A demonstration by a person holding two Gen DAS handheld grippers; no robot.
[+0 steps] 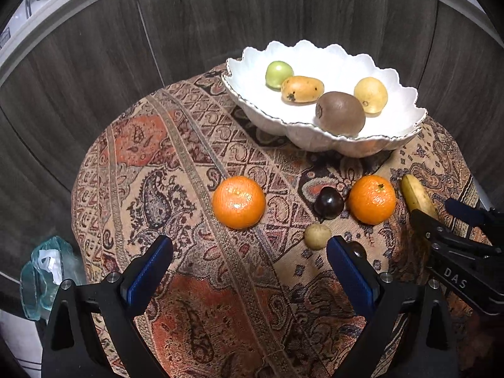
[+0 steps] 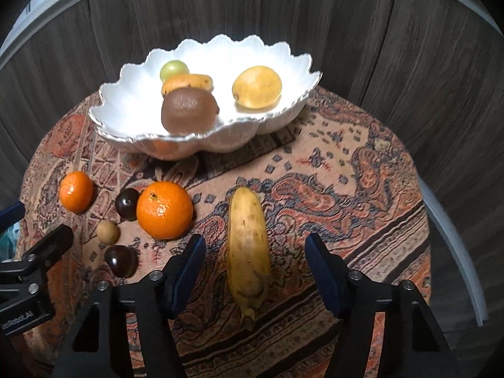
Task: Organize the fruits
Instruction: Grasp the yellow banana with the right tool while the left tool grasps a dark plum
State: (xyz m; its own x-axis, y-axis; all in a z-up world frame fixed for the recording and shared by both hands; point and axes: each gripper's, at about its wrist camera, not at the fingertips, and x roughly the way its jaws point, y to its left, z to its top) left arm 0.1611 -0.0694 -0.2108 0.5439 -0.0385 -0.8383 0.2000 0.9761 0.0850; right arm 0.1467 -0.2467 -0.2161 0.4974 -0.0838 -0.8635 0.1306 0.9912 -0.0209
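A white scalloped bowl [image 1: 397, 132] [image 2: 119, 129] at the back of the round table holds a kiwi [image 1: 340, 113], a green fruit [image 1: 278, 74], an orange-yellow fruit [image 1: 302, 88] and a yellow fruit [image 1: 371, 94]. On the cloth lie two oranges [image 1: 238, 202] [image 1: 372, 199], a dark plum [image 1: 329, 203], a small tan fruit [image 1: 317, 236] and a banana [image 2: 249, 252]. My left gripper [image 1: 250, 252] is open just in front of the left orange. My right gripper [image 2: 255, 252] straddles the banana, its pads [image 2: 318, 261] apart from the peel on both sides.
The patterned cloth [image 1: 189, 163] covers the small round table, whose edge drops off on all sides. Dark wood panels stand behind. A second dark plum [image 2: 120, 260] lies near the left gripper's body. A clear plastic bag [image 1: 44, 271] sits below the table's left edge.
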